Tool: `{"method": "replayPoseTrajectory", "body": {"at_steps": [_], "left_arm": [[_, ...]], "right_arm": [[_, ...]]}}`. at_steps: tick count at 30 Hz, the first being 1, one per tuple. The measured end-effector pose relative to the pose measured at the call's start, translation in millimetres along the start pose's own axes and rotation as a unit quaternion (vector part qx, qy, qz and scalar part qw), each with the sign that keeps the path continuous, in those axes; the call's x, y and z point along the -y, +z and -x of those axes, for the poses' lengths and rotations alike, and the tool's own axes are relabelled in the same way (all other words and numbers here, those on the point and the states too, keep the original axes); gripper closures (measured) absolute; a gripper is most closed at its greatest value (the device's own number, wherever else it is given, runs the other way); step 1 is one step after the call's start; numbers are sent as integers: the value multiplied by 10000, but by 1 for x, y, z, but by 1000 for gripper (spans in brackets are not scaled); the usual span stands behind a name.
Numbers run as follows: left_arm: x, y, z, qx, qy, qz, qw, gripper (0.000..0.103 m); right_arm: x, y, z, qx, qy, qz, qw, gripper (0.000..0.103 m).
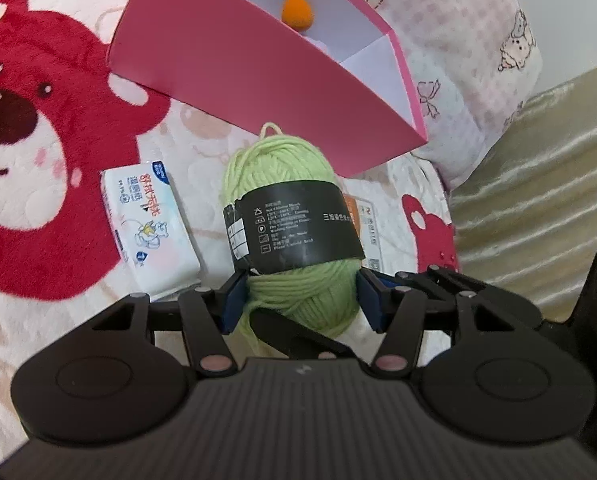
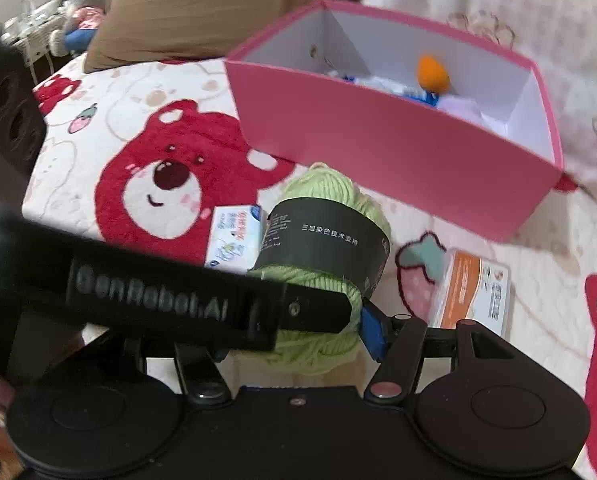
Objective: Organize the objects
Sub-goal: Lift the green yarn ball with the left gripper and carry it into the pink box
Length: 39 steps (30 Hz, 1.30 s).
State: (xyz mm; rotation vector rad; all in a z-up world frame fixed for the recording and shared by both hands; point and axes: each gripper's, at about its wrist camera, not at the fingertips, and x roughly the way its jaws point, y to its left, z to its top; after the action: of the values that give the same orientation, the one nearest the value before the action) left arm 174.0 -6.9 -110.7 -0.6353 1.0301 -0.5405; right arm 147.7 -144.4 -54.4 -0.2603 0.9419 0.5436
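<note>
A green yarn ball (image 1: 294, 216) with a black paper band lies on the bear-print blanket, just in front of the pink box (image 1: 234, 68). My left gripper (image 1: 298, 300) is shut on the yarn ball, one blue pad on each side of its near end. In the right wrist view the yarn ball (image 2: 322, 248) sits partly behind the left gripper's black body (image 2: 202, 304). My right gripper (image 2: 294, 336) is close behind the yarn; its left finger is hidden, so its state is unclear. The pink box (image 2: 378, 148) holds an orange sponge (image 2: 432, 72) and several packets.
A white tissue pack (image 1: 150, 224) lies left of the yarn. An orange-and-white packet (image 2: 474, 292) lies right of it. A pink-patterned pillow (image 1: 478, 72) is behind the box, a brown pillow (image 2: 202, 8) at far left. The bed edge and curtain (image 1: 546, 184) are right.
</note>
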Motion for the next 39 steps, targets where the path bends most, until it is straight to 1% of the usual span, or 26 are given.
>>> {"method": "replayPoseTrajectory", "body": {"at_steps": [2, 4, 9, 15, 19, 21, 24, 34, 37, 39], "left_arm": [[2, 1, 6, -29, -19, 53, 10000, 48], [6, 2, 13, -16, 0, 5, 10000, 48], [18, 2, 30, 10, 172, -126, 9998, 48], [28, 3, 51, -6, 279, -141, 9995, 47], [37, 5, 62, -100, 402, -186, 9990, 47], [43, 8, 67, -132, 477, -253, 9985, 47], [49, 13, 75, -103, 497, -285, 9983, 47], [76, 36, 106, 42, 615, -386, 9974, 47], [85, 52, 108, -40, 587, -363, 9976, 47], [90, 65, 106, -158, 558, -317, 9978, 50]], "right_arm": [[-3, -1, 5, 57, 12, 75, 10000, 37], [-7, -1, 12, 157, 22, 166, 9997, 38], [-11, 0, 27, 387, 91, 211, 9990, 41], [-25, 1, 46, 683, 83, 461, 9966, 42], [-33, 4, 59, 889, 96, 629, 9940, 44], [-37, 6, 65, 931, 99, 668, 9934, 44], [-40, 10, 73, 972, 102, 701, 9927, 44], [-39, 37, 101, 1336, 226, 788, 9876, 46], [-35, 49, 109, 1553, 243, 837, 9840, 46], [-30, 59, 113, 1690, 270, 755, 9824, 47]]}}
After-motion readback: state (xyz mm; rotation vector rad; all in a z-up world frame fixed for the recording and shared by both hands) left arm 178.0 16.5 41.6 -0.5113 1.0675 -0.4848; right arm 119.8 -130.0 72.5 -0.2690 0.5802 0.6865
